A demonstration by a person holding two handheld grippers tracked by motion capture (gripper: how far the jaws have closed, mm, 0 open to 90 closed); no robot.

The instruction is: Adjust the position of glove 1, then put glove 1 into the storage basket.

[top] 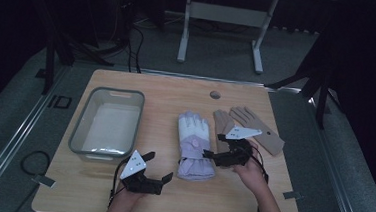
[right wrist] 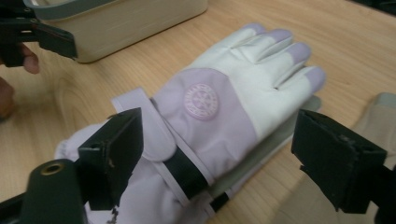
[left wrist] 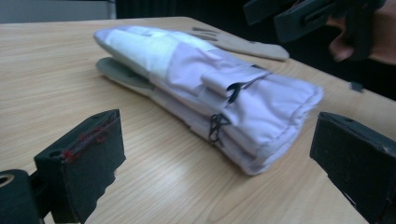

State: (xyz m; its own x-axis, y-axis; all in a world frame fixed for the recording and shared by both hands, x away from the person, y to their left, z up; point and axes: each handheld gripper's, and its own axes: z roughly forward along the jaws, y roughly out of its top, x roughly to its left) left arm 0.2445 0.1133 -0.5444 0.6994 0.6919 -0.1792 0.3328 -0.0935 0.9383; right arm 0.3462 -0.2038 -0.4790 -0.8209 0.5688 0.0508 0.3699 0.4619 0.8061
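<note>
Wooden desk (top: 177, 92) w/ a tub, two pairs of gloves & both grippers spread wide, holding nothing.

Desk carries a grey plastic tub (top: 107, 122) on its left half; the lilac-and-white ski gloves (top: 194, 146) lie stacked as a pair at the centre, fingers pointing away from the person, cuffs toward the near edge. Tan gloves (top: 254, 126) lie just right of them, fanned apart at the fingertips. Right gripper (top: 211, 155) sits over the lilac pair's cuff end, jaws apart on either side of the strap area, not pinching it. Left gripper (top: 166, 179) rests low nr the front edge, just left of the cuffs, jaws apart & aimed at them, not touching.
</note>
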